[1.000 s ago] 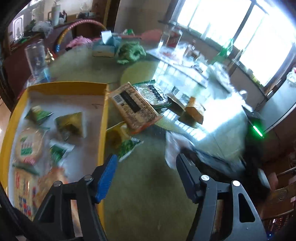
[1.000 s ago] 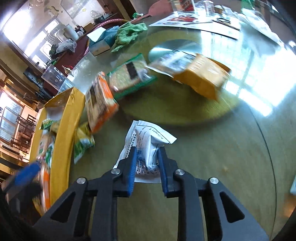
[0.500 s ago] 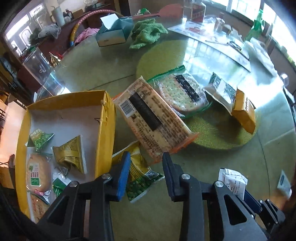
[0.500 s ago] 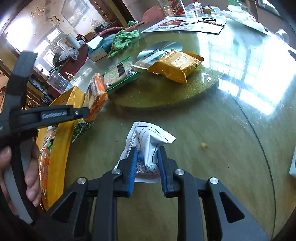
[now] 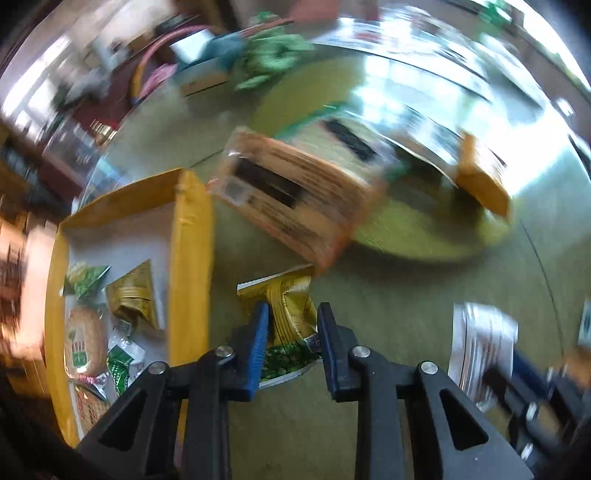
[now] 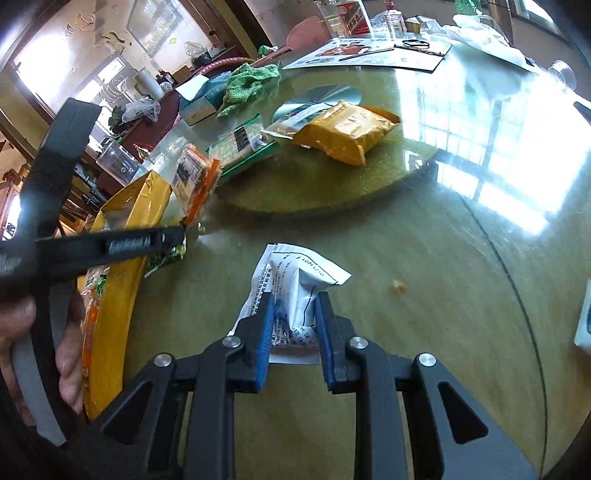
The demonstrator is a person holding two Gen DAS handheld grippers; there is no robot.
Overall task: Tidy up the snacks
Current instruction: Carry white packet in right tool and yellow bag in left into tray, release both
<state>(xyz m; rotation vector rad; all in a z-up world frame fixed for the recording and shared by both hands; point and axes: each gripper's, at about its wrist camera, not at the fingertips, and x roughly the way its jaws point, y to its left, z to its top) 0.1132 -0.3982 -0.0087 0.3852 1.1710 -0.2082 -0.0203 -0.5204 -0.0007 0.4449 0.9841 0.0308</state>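
Observation:
My left gripper (image 5: 290, 334) is shut on a yellow-and-green snack packet (image 5: 290, 314) lying on the table just right of the yellow box (image 5: 192, 258), which holds several small snacks. My right gripper (image 6: 293, 328) is shut on a white snack packet (image 6: 295, 291); the packet also shows in the left wrist view (image 5: 480, 347). An orange cracker pack (image 5: 291, 199) leans on the box's corner. A green cracker pack (image 6: 243, 144) and an orange-yellow bag (image 6: 347, 129) lie on the round mat (image 6: 314, 184). The left wrist view is motion-blurred.
A tissue box (image 6: 201, 99) and green cloth (image 6: 247, 83) sit at the far side, with bottles (image 6: 347, 16) and papers (image 6: 369, 51) beyond. The left gripper's handle and the person's hand (image 6: 66, 332) are at the left of the right wrist view.
My left gripper moved down and forward and closed on the yellow-and-green packet. My right gripper stays shut on the white packet, nearly still.

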